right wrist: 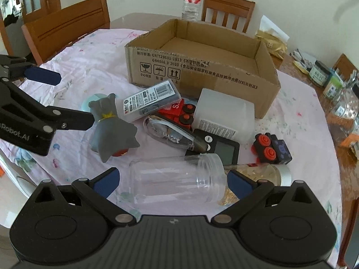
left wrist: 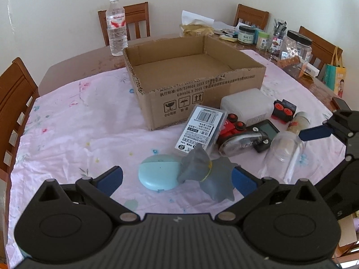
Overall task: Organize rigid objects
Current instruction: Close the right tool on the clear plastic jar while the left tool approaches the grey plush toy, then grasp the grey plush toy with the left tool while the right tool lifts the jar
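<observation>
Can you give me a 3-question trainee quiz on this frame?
1. True or false: the cardboard box already holds some of the items.
2. The clear jar in front of the right gripper is: A upright, B lying on its side, C inside the box.
3. Which item lies nearest the left gripper?

Key: 1 false, nothing shows inside it. 2 B. 3 the grey toy, beside the round blue case; both grippers are open.

left wrist cam: low over the table, facing cardboard box (left wrist: 193, 76) ahead of its claw | right wrist cam: low, near, clear jar (right wrist: 177, 179) between its fingers | shared: box, grey figurine (left wrist: 206, 174) (right wrist: 112, 125), object pile
</observation>
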Demonstrator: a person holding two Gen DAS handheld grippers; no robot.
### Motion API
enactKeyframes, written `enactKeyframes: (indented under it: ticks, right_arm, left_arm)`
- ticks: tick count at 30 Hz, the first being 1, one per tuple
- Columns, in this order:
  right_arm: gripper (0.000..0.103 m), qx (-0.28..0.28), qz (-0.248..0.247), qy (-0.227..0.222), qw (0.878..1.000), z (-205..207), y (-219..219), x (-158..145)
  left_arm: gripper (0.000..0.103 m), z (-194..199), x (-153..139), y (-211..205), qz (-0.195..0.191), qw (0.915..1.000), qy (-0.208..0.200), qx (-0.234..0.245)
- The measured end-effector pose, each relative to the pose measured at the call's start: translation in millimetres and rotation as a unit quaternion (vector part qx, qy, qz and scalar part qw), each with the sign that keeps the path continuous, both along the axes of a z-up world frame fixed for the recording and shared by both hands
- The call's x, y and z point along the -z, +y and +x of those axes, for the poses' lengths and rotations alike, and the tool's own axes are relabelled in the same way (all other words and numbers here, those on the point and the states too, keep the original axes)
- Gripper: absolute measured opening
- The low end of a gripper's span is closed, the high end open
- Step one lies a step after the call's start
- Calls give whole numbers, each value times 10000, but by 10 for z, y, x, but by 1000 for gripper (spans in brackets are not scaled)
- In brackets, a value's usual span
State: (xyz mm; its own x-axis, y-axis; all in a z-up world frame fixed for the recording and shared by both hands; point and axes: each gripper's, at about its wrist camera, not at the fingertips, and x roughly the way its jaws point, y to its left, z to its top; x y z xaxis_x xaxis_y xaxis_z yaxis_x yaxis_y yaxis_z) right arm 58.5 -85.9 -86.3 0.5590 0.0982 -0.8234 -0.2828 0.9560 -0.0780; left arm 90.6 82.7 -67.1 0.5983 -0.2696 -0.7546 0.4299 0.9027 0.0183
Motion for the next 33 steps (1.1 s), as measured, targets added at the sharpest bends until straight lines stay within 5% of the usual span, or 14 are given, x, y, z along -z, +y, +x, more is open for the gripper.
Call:
enactKeyframes:
  ticks: [7,21,33]
  right_arm:
    - [103,-440,231,390,9980,-158,54,-14]
    - [103,59,318,545,9980,14,47,374]
    - [103,96,370,-121,9992,-65,73,471]
  left_arm:
    - [102,-73,3,-25,14,10000,-16,11]
    - [102,-81,-5,-88,56,9999,-51,81]
    - [102,-75,107,-24,70,9997,220,-13]
